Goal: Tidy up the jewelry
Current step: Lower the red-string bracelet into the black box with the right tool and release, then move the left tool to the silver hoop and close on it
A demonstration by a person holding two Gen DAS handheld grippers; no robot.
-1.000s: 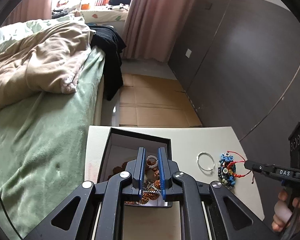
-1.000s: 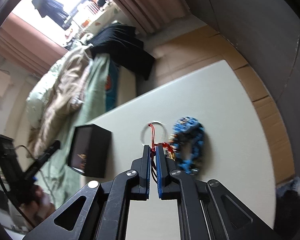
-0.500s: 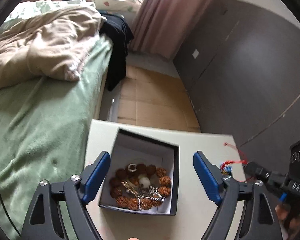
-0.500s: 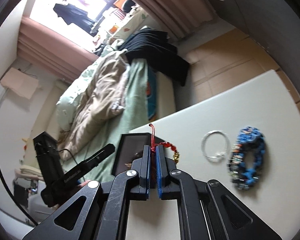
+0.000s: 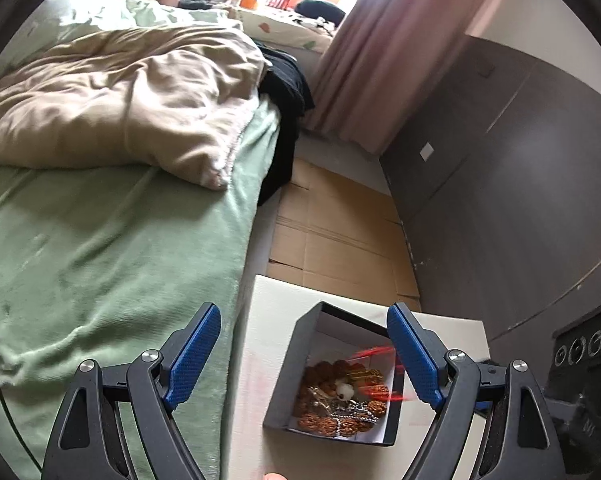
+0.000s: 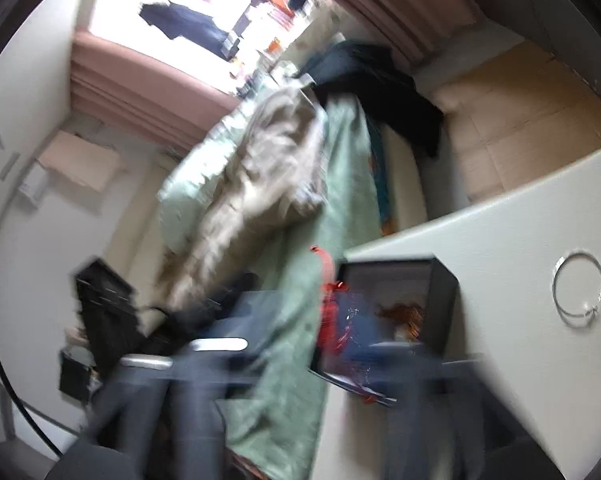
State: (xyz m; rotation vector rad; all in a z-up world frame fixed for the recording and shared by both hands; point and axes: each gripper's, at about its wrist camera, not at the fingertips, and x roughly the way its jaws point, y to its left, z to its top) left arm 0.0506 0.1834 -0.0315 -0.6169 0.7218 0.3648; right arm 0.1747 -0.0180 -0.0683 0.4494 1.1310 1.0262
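Left claw [image 5: 304,364] spread wide, black box [image 5: 300,376] of beads between fingers. Right view alone shows silver bangle [image 6: 579,289] on table [image 6: 500,240]; right claw [image 6: 336,344] blurred, state undeterminable.

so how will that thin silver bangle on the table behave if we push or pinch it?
The silver bangle looks like a thin wire hoop lying flat on the white table, so it probably slides rather than rolls. It is likely light and fairly stiff. Its low profile against the smooth top may make a side pinch slip; grasping across the wire seems safer.
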